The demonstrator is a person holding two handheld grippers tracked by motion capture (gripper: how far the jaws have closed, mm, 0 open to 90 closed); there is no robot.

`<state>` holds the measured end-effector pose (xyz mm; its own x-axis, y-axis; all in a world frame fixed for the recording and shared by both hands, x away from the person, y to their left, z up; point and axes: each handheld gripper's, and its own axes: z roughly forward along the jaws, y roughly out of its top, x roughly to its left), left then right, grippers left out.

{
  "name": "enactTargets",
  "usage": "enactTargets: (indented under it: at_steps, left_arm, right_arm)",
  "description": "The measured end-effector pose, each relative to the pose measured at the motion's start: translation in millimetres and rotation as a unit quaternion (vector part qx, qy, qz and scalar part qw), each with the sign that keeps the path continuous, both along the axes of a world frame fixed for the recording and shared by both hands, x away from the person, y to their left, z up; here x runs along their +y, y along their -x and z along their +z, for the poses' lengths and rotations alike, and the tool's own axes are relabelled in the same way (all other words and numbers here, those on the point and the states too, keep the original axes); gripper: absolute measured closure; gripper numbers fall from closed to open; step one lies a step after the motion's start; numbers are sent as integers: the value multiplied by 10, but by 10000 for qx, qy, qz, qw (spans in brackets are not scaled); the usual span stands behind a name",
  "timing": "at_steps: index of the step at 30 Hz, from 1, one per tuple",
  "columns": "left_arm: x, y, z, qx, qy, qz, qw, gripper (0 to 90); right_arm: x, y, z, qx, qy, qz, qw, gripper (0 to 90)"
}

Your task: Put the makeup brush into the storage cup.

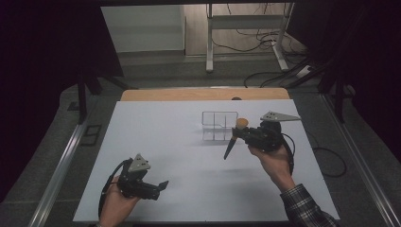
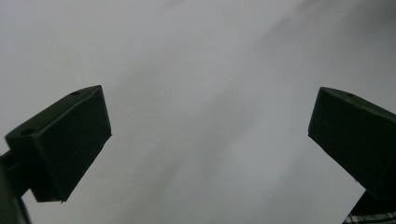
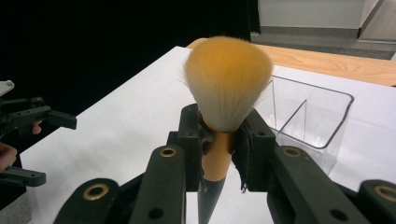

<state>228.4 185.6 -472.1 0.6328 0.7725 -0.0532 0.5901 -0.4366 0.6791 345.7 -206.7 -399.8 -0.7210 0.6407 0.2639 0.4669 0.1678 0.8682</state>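
A makeup brush (image 1: 236, 135) with a fluffy orange-and-white head and a dark tapering handle is clamped in my right gripper (image 1: 239, 134), head up and handle pointing down toward the table. In the right gripper view the jaws press on the brush (image 3: 227, 84) at its orange ferrule, with my right gripper (image 3: 218, 140) shut on it. Just behind the brush stands a clear plastic organizer box (image 1: 220, 124) with dividers, seen again as the organizer (image 3: 310, 116). My left gripper (image 1: 161, 187) rests low at the table's front left, its jaws wide apart over bare table (image 2: 210, 135), nothing between them.
The white table top (image 1: 165, 142) has a wooden strip (image 1: 203, 94) along its far edge. Beyond it stand a metal frame and loose cables on the floor (image 1: 265, 38). Dark curtains flank both sides. A plaid sleeve (image 1: 307, 208) comes in at the bottom right.
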Motion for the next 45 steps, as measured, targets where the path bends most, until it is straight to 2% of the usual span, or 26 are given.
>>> enactTargets:
  at_steps: [16,32,41,45]
  left_arm:
    - [162,36,-11,7,21,228,9997,0]
    - [335,88,-19,-7,80,476,9988,0]
    - [413,121,-30,10,103,567,9983,0]
    - [451,137,-35,18,112,620,9980,0]
  right_arm:
    - [-53,-126,102,-79,39,-112,9999,734]
    - [-89,-263,164,-58,16,-255,9997,734]
    - [-128,-344,221,-142,31,-339,9993,734]
    - [-142,-376,252,-135,-22,-374,9992,734]
